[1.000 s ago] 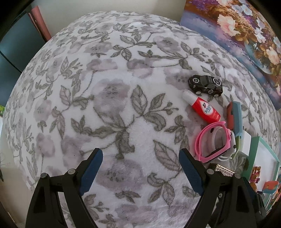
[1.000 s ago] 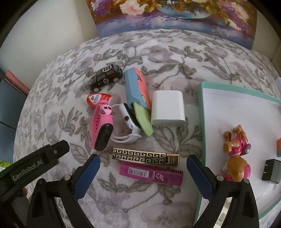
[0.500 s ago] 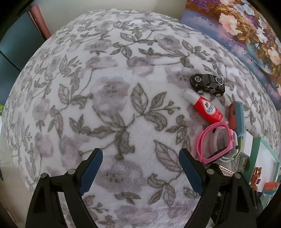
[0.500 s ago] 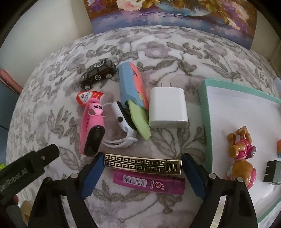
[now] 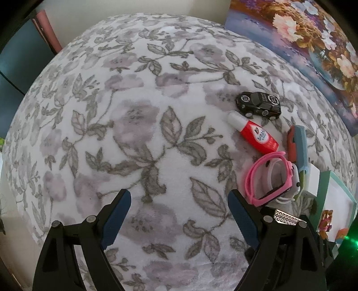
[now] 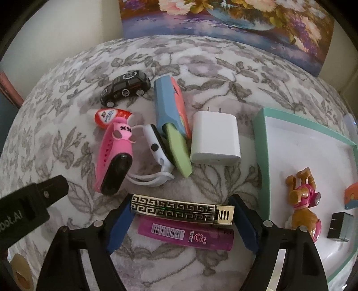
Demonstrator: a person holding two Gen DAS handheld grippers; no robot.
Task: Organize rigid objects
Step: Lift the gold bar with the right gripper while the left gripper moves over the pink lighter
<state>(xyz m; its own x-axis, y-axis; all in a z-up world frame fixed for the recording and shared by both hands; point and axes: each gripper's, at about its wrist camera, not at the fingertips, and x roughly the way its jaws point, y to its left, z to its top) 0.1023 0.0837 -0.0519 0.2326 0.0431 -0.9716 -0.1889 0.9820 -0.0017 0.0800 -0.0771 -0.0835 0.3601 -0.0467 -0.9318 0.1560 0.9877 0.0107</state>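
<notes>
A gold-and-black patterned lighter (image 6: 179,208) lies crosswise on the floral cloth. My right gripper (image 6: 181,206) straddles it lengthwise; its jaws are closing and the blue pads (image 6: 120,219) meet both ends of the lighter. Just below it lies a magenta lighter (image 6: 185,234). Beyond are a pink band (image 6: 114,156), a white watch (image 6: 156,147), a white charger (image 6: 214,136), a blue-and-coral case (image 6: 170,107), a red glue tube (image 6: 109,116) and a black toy car (image 6: 125,87). My left gripper (image 5: 179,197) hovers open over bare cloth, left of the pile.
A teal-rimmed white tray (image 6: 261,156) at the right holds a dog figure (image 6: 302,201), a small black adapter (image 6: 340,226) and an orange piece. A flower painting (image 6: 223,20) leans at the back. The cloth to the left (image 5: 111,134) has open room.
My right gripper came down and closer over the patterned lighter, and its jaws narrowed until the pads reached the lighter's ends. The left gripper stayed put.
</notes>
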